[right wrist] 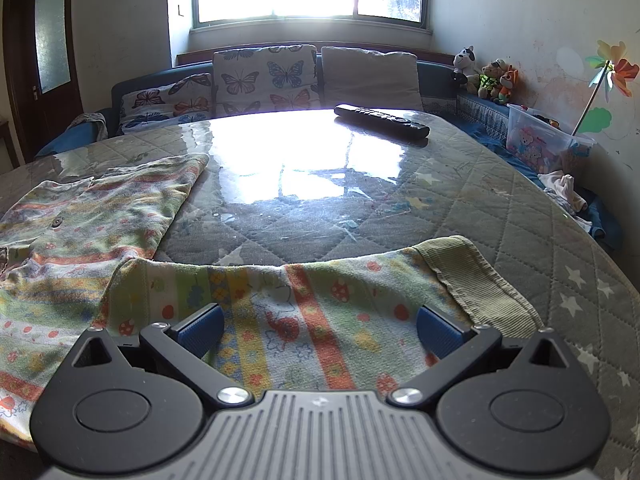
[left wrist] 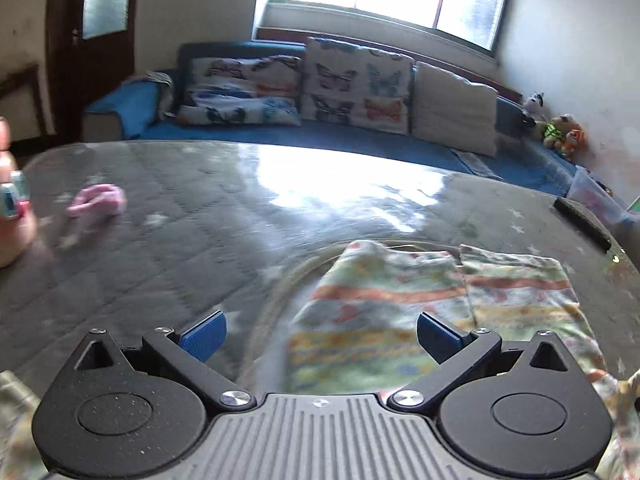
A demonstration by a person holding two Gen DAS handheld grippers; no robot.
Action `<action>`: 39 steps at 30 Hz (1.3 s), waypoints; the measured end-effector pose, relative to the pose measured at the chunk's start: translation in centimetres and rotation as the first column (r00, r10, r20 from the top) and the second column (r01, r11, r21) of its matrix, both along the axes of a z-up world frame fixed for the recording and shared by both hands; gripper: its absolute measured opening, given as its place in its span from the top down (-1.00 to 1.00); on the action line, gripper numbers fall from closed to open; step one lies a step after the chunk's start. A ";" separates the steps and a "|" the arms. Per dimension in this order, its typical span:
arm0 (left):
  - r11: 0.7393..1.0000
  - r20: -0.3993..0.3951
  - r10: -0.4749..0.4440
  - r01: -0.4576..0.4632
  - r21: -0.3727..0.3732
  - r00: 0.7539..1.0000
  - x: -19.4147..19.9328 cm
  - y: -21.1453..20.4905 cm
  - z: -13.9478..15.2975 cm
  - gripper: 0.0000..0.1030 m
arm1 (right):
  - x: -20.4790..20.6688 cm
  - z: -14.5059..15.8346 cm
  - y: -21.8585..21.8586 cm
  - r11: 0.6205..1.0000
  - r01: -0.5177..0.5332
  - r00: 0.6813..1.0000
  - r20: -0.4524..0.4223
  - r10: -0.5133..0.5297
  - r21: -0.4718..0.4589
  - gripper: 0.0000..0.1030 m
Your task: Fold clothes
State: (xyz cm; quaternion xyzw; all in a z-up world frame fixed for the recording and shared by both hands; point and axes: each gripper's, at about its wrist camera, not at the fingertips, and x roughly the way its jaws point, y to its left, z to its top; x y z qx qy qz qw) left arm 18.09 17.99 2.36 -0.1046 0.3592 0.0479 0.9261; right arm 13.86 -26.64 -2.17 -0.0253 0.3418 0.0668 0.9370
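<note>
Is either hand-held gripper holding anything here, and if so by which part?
Nothing is held. The left hand-held gripper and right hand-held gripper are both open above the patterned garment, with no fabric between their fingers.

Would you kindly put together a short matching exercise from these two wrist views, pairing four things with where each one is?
Things:
1. remote control
2. pink cloth bundle
3. ribbed green cuff
4. stuffed toys

Places:
A. on the sofa's right end, by the wall
B. on the sleeve end, just ahead of the right claw
C. on the table's far side, near the window glare
D. on the table, far left of the left claw

Pairs: 1-C, 2-D, 3-B, 4-A
</note>
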 end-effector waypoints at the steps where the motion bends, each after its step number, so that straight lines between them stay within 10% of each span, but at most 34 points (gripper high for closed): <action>1: 1.000 -0.001 -0.013 0.013 -0.012 1.000 0.7 -0.1 -0.2 -1.00 | 0.0 0.0 0.0 1.000 0.000 1.000 0.000 0.000 0.000 -1.00; 17: 0.966 -0.025 -0.101 0.092 -0.243 0.995 6.1 1.9 -1.9 -1.00 | 0.0 0.0 -0.1 1.000 0.000 1.000 -0.001 0.000 0.003 -1.00; 39: 0.936 0.011 -0.188 0.182 -0.300 0.982 5.7 -0.4 -1.5 -1.00 | 0.0 0.0 -0.1 1.000 0.000 1.000 -0.001 0.000 0.004 -1.00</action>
